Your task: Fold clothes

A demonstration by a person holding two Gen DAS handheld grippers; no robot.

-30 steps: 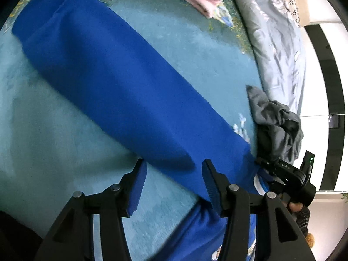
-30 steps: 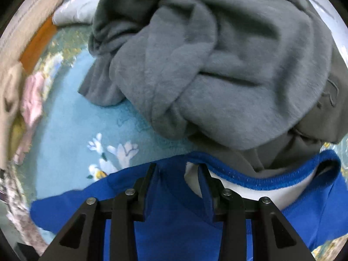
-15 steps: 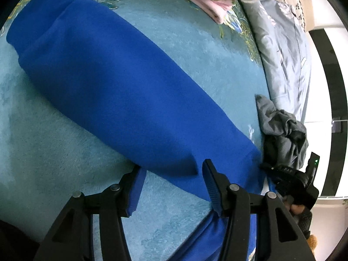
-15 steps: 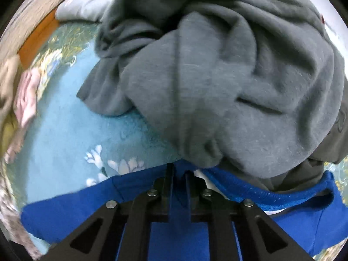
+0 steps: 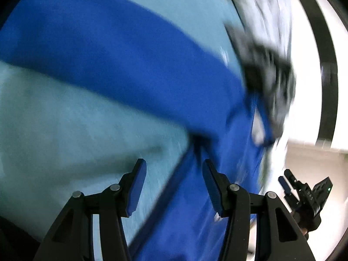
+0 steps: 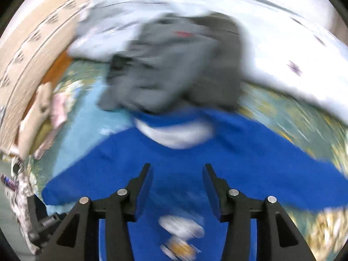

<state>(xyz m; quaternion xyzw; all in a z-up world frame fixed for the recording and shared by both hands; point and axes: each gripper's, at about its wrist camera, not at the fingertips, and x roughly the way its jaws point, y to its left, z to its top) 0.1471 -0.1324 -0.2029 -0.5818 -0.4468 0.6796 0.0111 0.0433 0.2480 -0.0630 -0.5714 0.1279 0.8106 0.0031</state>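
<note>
bedroom, home | teal floral blanket (image 6: 71,143) | pale quilt (image 6: 293,50) | clothes pile (image 6: 174,74)

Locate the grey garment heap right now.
In the right wrist view the grey garment heap sits upper centre, just beyond the blue sweatshirt collar, on the teal rug.

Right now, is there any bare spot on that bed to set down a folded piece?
The teal blanket lies bare below the blue sweatshirt's long sleeve, left of its body. It is crowded at the collar, where the grey clothes heap sits, and at the far left edge with folded clothes.
</note>
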